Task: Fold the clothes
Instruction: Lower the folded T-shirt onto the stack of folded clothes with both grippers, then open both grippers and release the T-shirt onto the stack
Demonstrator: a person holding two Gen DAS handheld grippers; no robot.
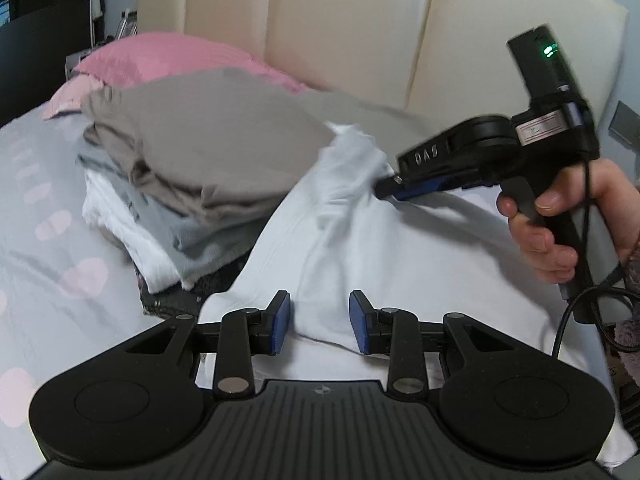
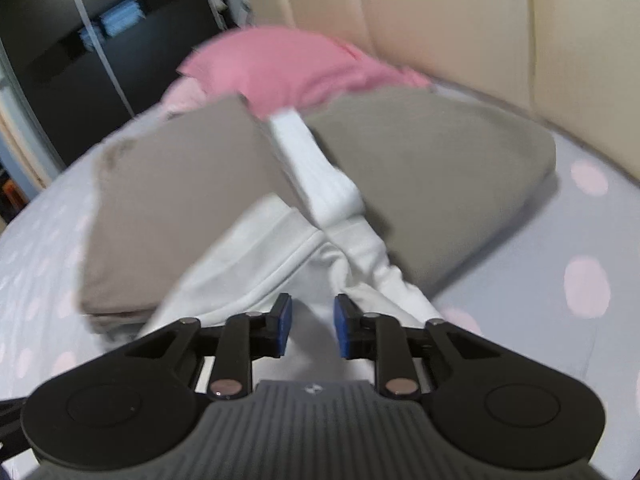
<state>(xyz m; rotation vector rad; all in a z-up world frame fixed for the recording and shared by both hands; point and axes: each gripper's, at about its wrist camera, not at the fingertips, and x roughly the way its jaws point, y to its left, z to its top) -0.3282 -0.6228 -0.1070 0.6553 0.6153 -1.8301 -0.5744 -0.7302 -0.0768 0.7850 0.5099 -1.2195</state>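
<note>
A white garment (image 1: 360, 232) lies crumpled on the bed, right in front of both grippers. My left gripper (image 1: 320, 322) hovers low over its near edge, open, with the cloth showing in the gap between the blue pads. A hand (image 1: 560, 240) holds my right gripper (image 1: 386, 191), whose tip rests at a raised fold of the same garment. In the right wrist view the right gripper (image 2: 312, 326) is open over the white garment (image 2: 256, 264), and a white sleeve or leg runs away from it between two taupe pieces.
A stack of folded clothes (image 1: 208, 140), taupe on top with grey and white below, sits left of the garment. Taupe folded pieces (image 2: 180, 208) (image 2: 432, 176) flank it. A pink pillow (image 1: 160, 56) and a cream headboard (image 1: 352, 20) stand behind. The dotted bedsheet (image 1: 48, 240) spreads to the left.
</note>
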